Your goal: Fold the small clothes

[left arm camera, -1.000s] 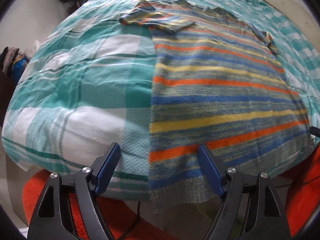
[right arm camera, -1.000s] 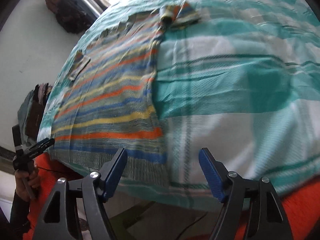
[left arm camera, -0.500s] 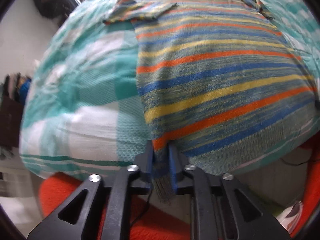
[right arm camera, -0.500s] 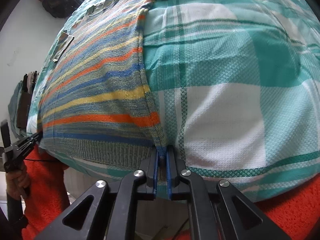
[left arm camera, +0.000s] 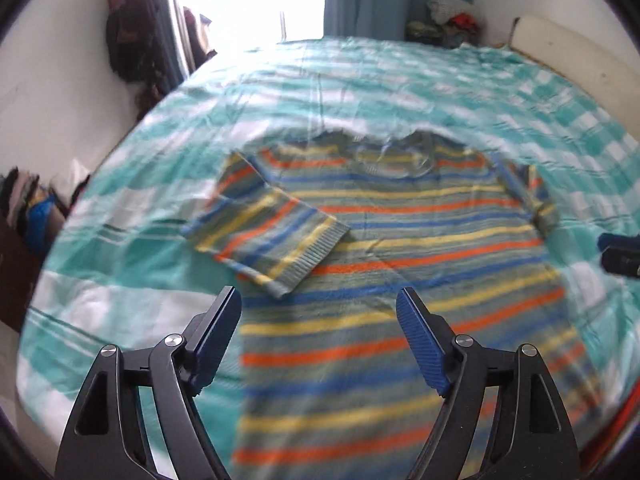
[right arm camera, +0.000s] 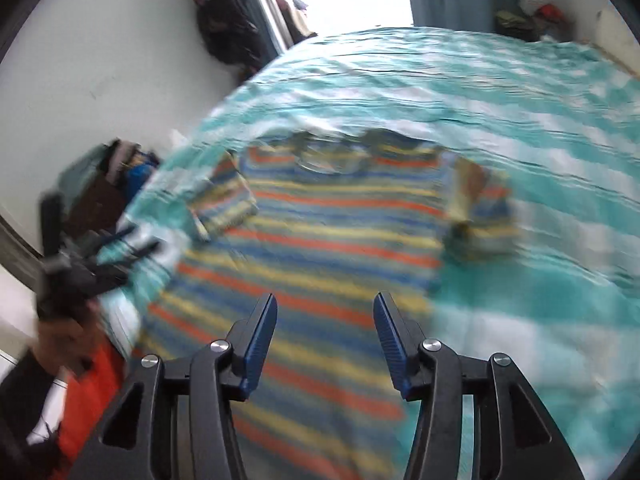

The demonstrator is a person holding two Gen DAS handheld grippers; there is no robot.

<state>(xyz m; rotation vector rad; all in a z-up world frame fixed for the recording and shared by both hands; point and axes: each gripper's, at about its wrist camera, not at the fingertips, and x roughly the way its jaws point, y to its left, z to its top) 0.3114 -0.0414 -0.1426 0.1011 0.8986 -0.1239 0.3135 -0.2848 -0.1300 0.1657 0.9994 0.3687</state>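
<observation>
Your jaws are standing apart on both the left gripper [left arm camera: 319,340] and the right gripper [right arm camera: 325,338], having just been opening, with nothing between them. You are hovering over one striped sweater [left arm camera: 400,272], lying flat on the bed [left arm camera: 120,264], its two sleeves, left sleeve [left arm camera: 268,236] and right sleeve [right arm camera: 480,212], already folded inward. You are probably preparing the bottom fold; next, you are needing a fresh grasp on the hem corners.
</observation>
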